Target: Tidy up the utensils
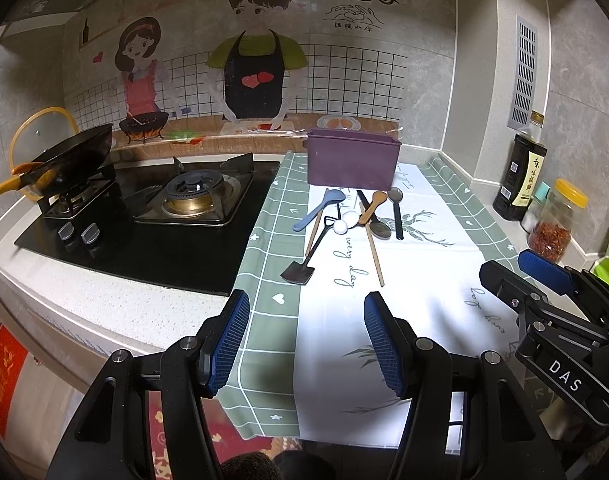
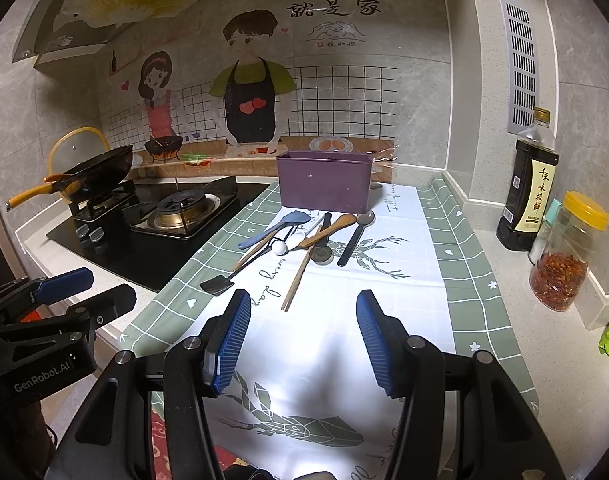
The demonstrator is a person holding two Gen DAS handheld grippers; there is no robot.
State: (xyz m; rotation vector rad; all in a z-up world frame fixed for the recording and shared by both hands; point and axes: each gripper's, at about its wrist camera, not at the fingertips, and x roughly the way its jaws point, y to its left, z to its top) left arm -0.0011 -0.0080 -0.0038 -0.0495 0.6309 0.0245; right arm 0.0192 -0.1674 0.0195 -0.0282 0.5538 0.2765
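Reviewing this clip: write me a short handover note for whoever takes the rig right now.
Left gripper: jaws open, empty, over the near cloth.
Right gripper: jaws open, empty, beside it.
Utensils lie piled on the cloth before the purple box: blue spoon, wooden spoon, dark spoon, black spatula, chopsticks.
Done: nothing visibly moved; the box's inside is hidden.
Left: the whole pile.

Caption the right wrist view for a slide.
Open right gripper faces a utensil pile before the purple bin.

Ahead, grey tiled wall (image 2: 416, 80) with cartoon cook mural (image 2: 248, 80); ahead-left, black gas hob (image 1: 152, 216); rightward, white vent grille (image 2: 520, 64)
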